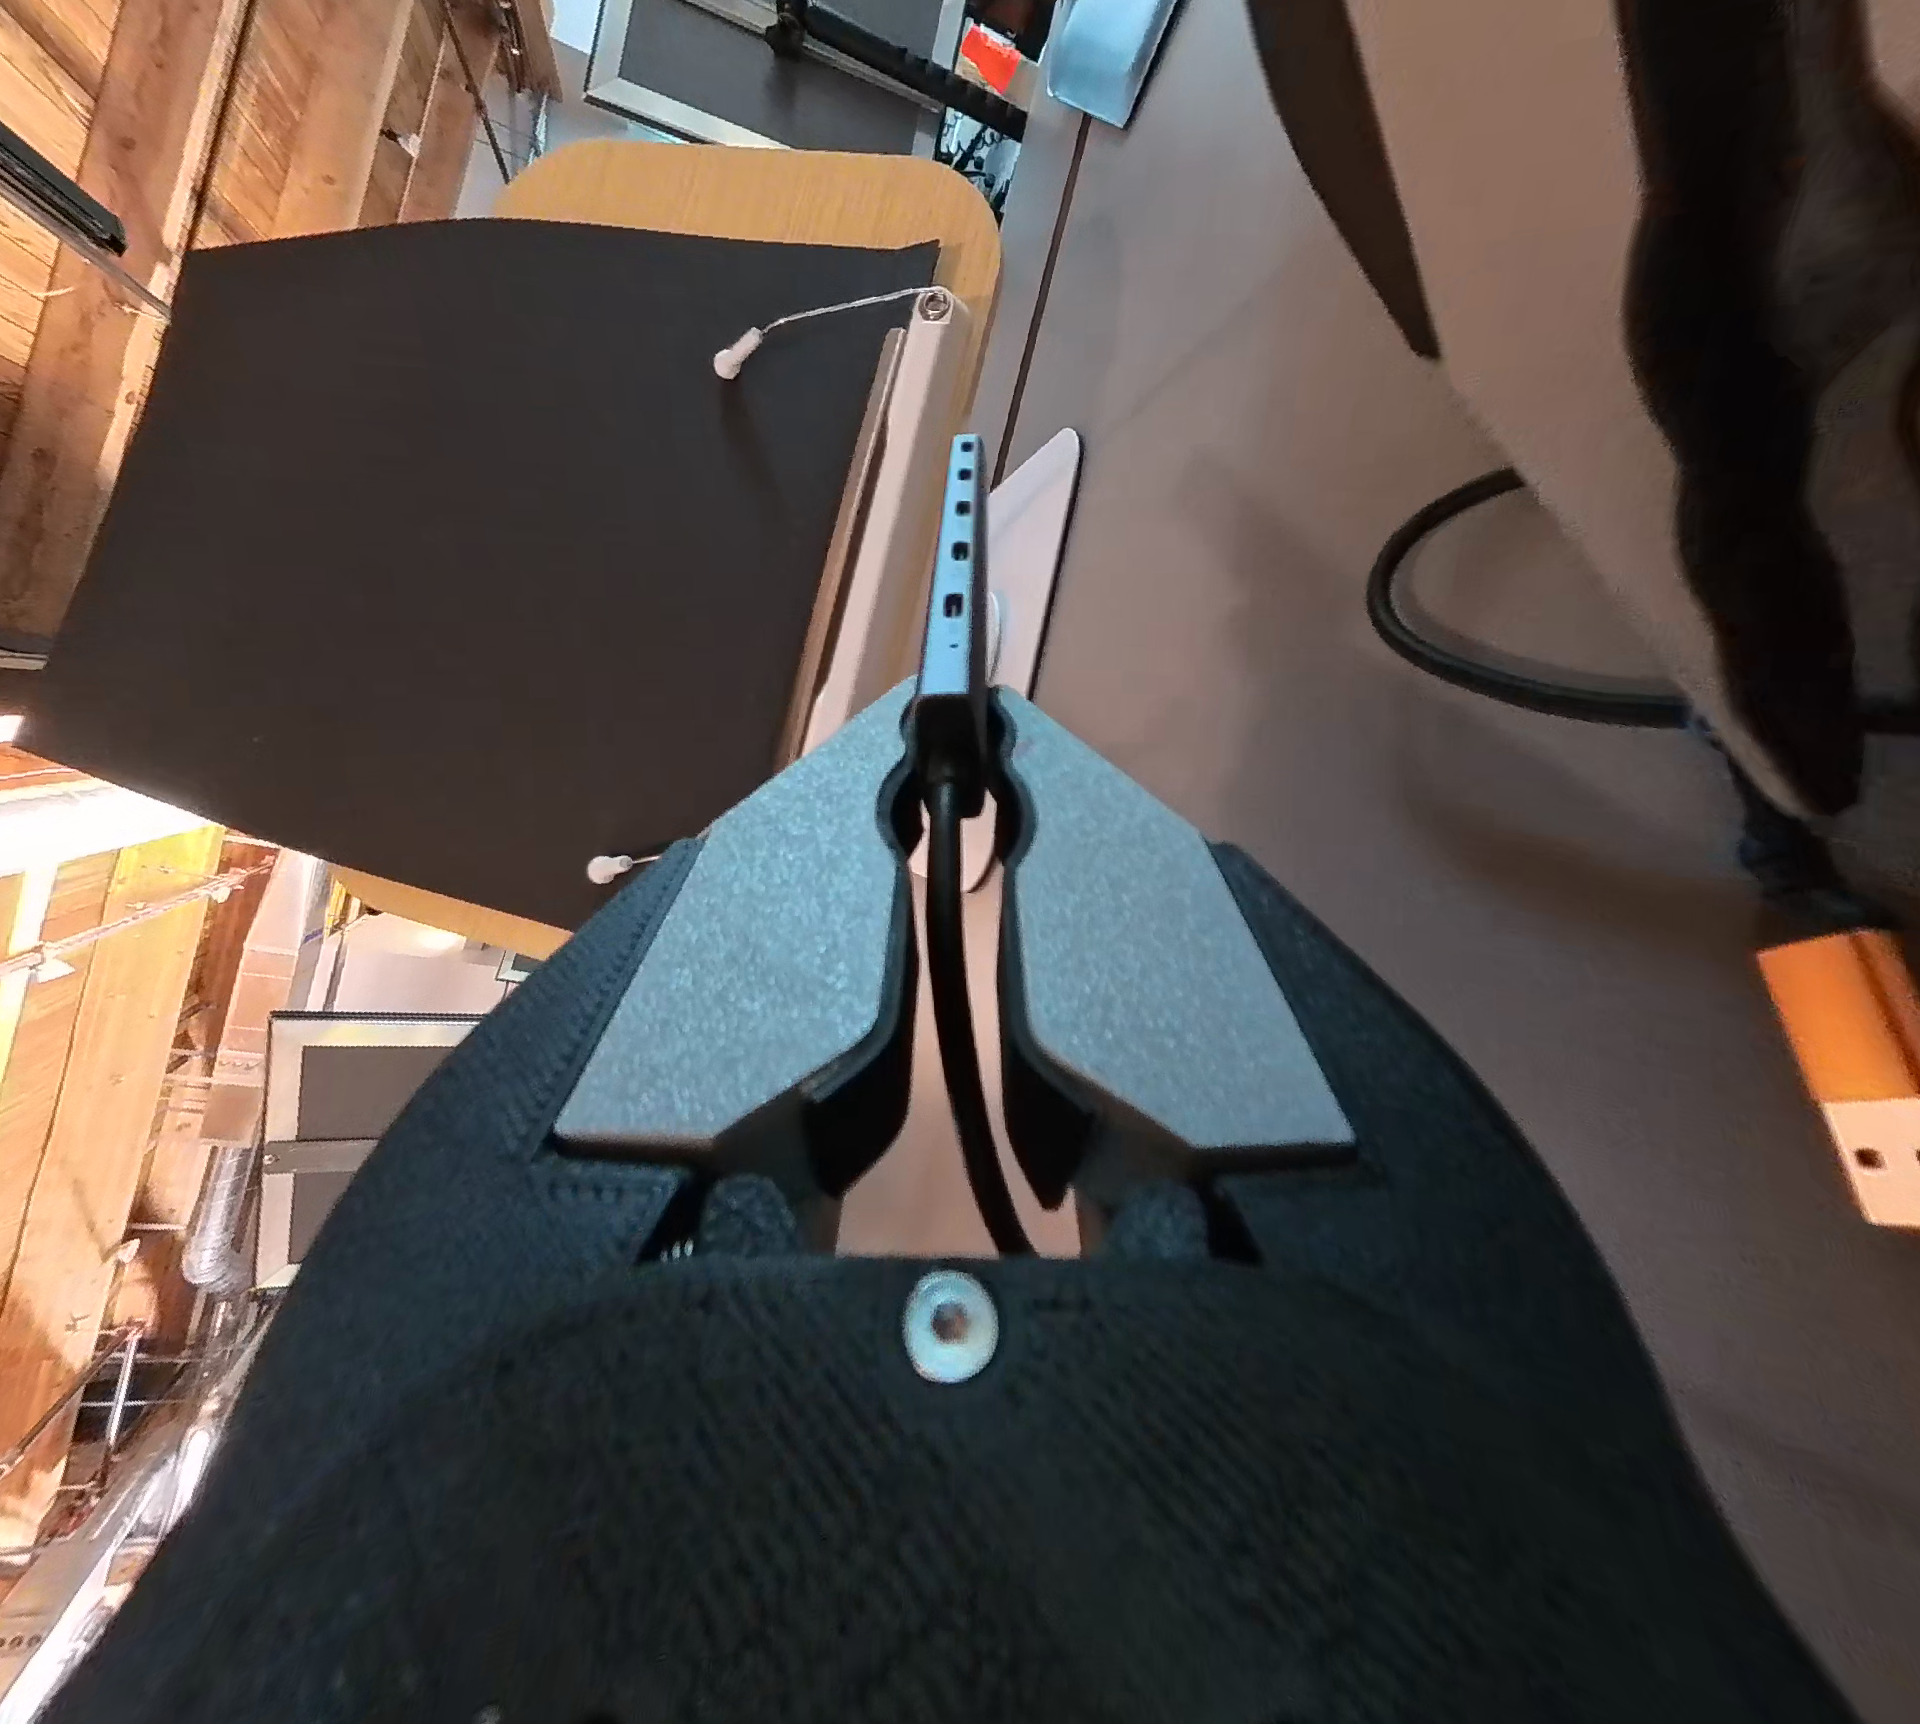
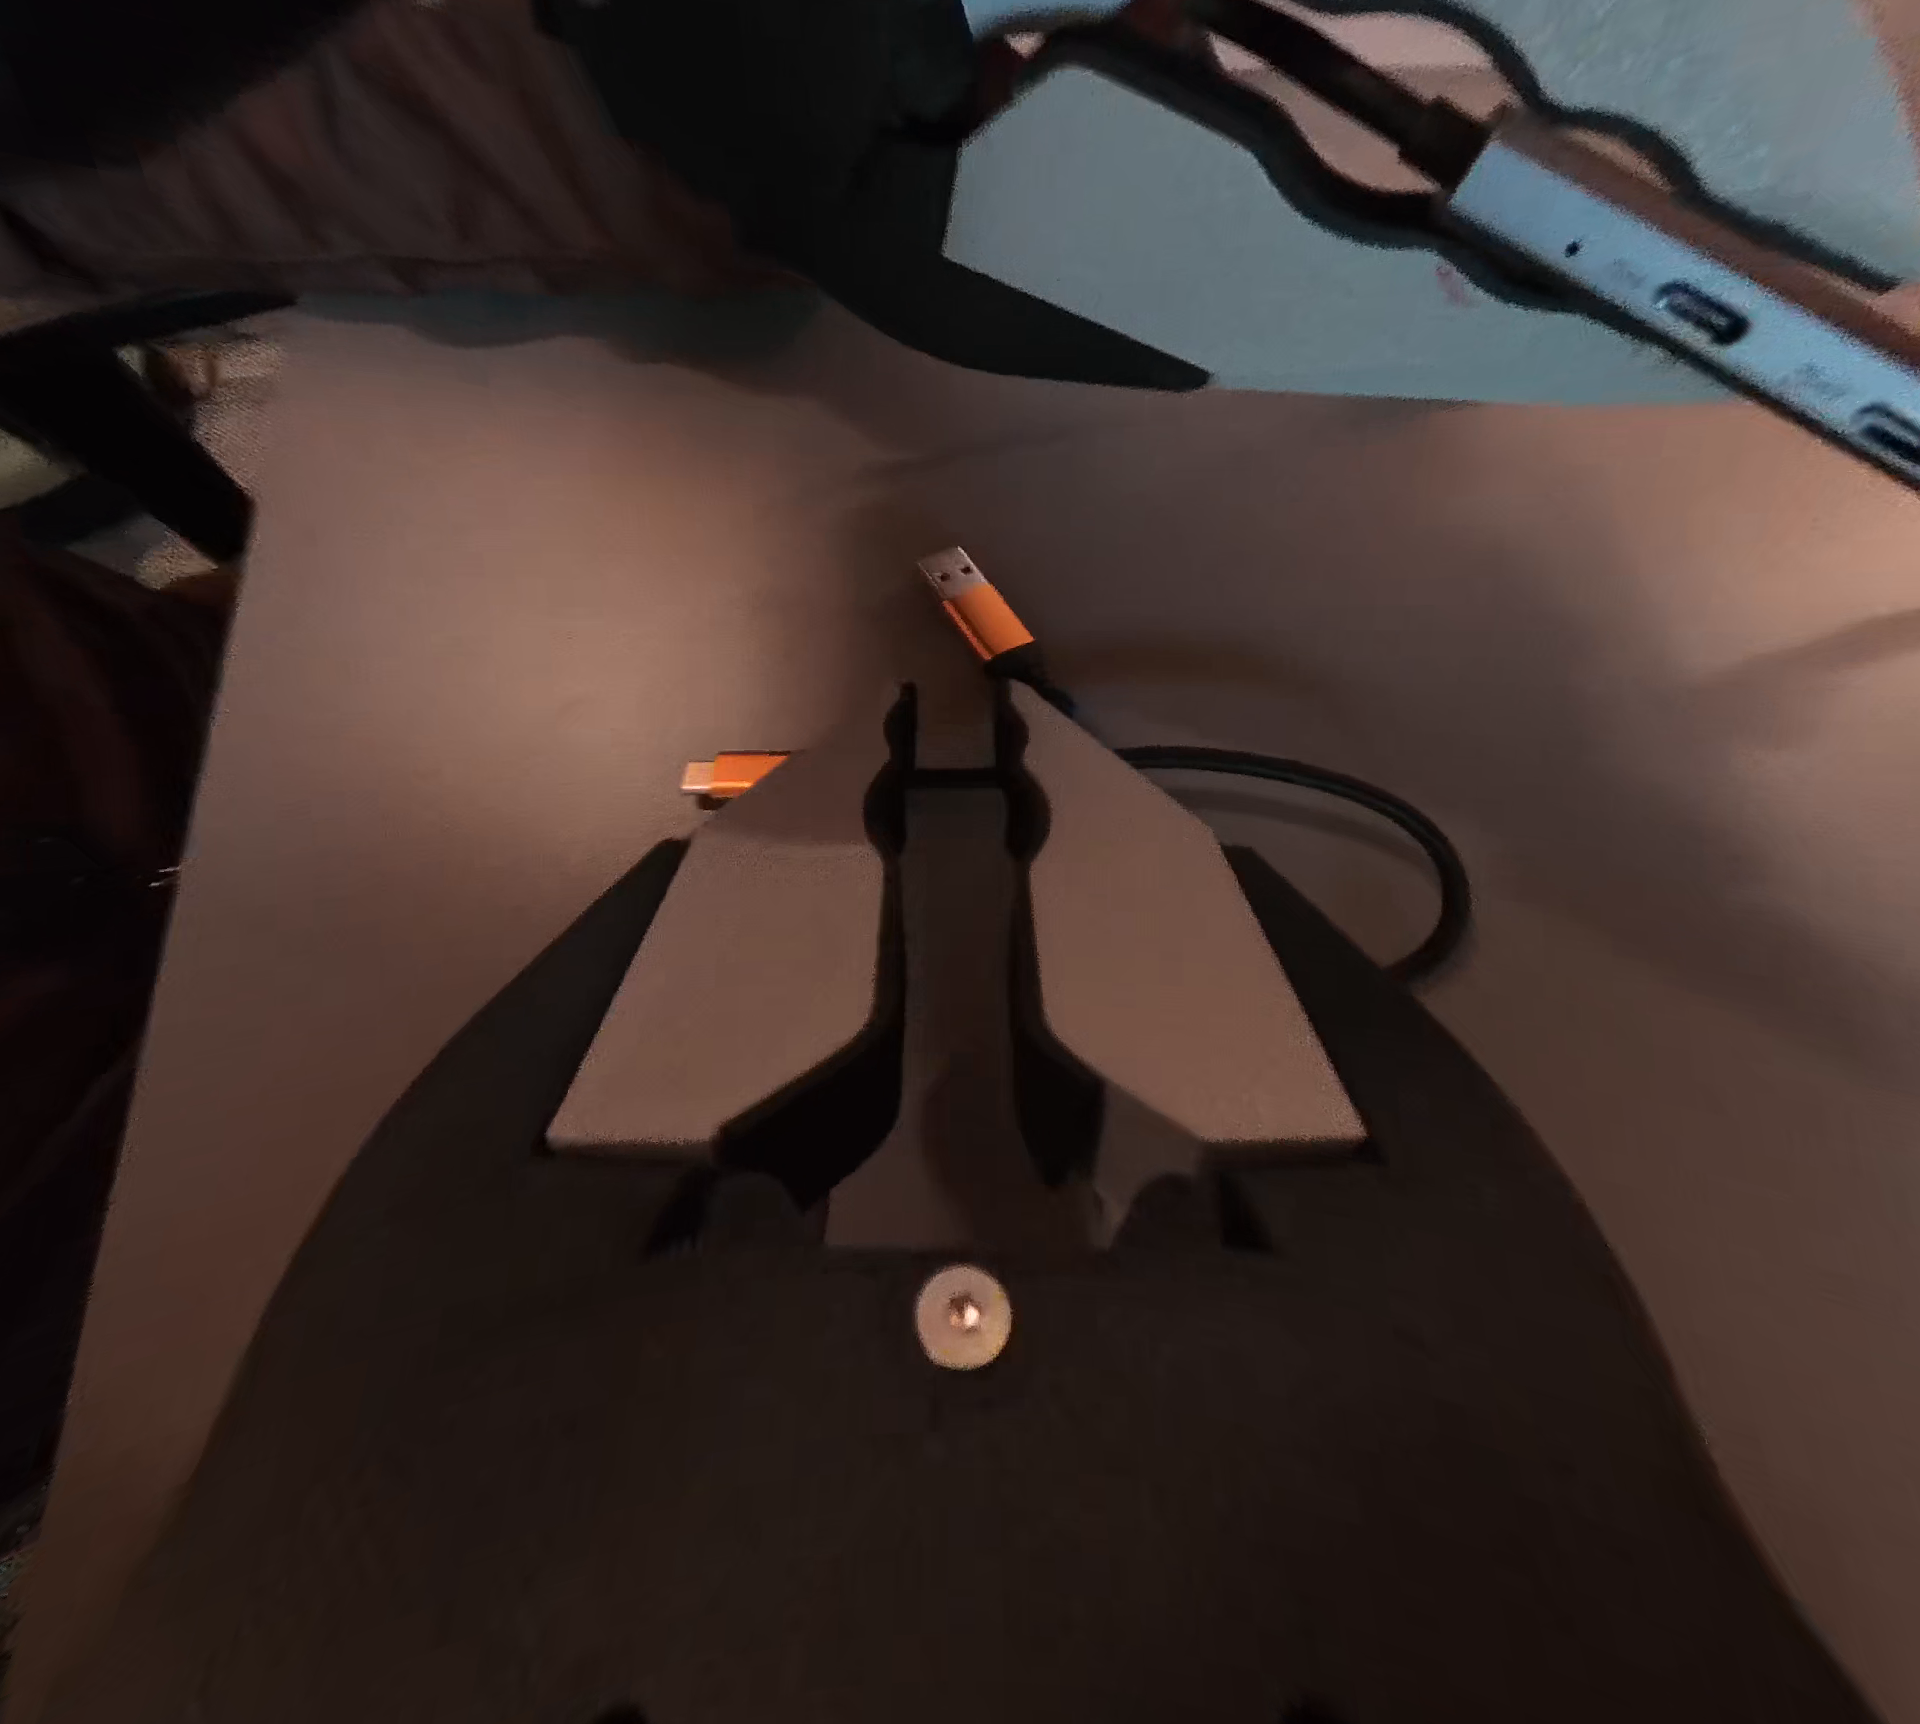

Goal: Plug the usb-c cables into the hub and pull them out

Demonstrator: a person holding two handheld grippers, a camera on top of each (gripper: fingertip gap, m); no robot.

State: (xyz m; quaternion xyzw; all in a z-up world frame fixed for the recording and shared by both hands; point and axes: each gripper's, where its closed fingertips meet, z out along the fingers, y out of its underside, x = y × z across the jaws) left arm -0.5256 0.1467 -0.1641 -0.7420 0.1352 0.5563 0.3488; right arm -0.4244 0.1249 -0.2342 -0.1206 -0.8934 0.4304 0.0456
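Observation:
My left gripper (image 1: 956, 710) is shut on the near end of a slim grey hub (image 1: 961, 568). The hub sticks out forward, with its row of ports facing up and its black lead (image 1: 961, 999) running back between the fingers. In the right wrist view the hub (image 2: 1662, 292) shows at top right, held above the table. My right gripper (image 2: 951, 706) is a little open and empty, low over the brown table (image 2: 520, 583). An orange USB-A plug (image 2: 975, 612) lies just beyond its tips. An orange USB-C plug (image 2: 732, 772) lies to their left.
A black cable (image 2: 1382, 817) loops on the table to the right of the right gripper. In the left wrist view, a black mat (image 1: 468, 531) on a wooden table holds white cable ends (image 1: 732, 360). One orange plug (image 1: 1849, 1040) shows at the right edge. About 12 centimeters separates my left fingertips from my right.

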